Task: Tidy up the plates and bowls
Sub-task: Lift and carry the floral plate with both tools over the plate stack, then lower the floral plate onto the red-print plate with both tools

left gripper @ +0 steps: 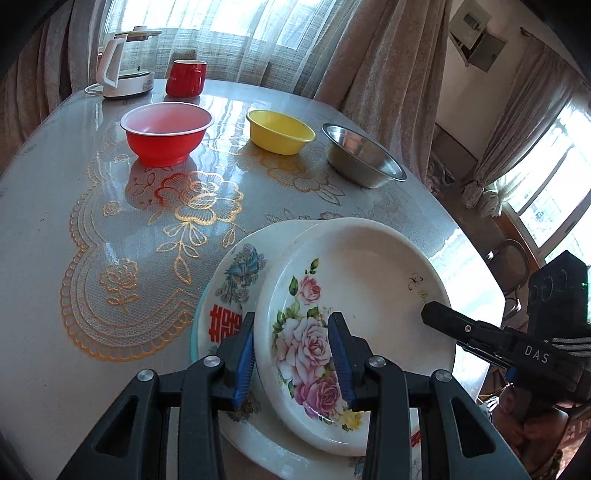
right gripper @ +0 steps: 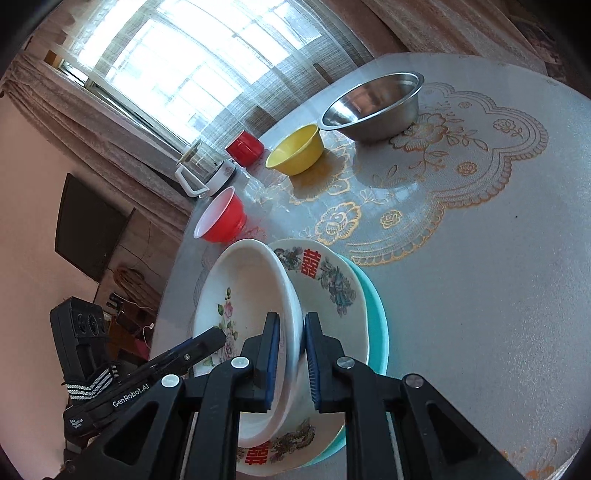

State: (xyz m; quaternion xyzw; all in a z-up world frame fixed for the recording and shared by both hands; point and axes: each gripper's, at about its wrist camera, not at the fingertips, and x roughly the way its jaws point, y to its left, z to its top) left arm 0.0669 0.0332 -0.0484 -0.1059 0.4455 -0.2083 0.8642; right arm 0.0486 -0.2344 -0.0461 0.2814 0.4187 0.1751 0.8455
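Your right gripper [right gripper: 290, 356] and left gripper [left gripper: 291, 352] both pinch the rose plate's [left gripper: 373, 291] rim above the stacked plates [left gripper: 229, 295] on the glossy lace-patterned table [left gripper: 92, 206], beside curtained windows [left gripper: 229, 18].

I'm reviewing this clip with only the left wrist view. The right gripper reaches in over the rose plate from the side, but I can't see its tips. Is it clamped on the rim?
Observer: Yes. The right wrist view shows the right gripper shut on the rose plate, one pad on each side of the rim.
Operator: I see a teal sliver under the stack. What is it?
Observer: A teal plate at the bottom, its rim showing beyond the double-happiness plate.
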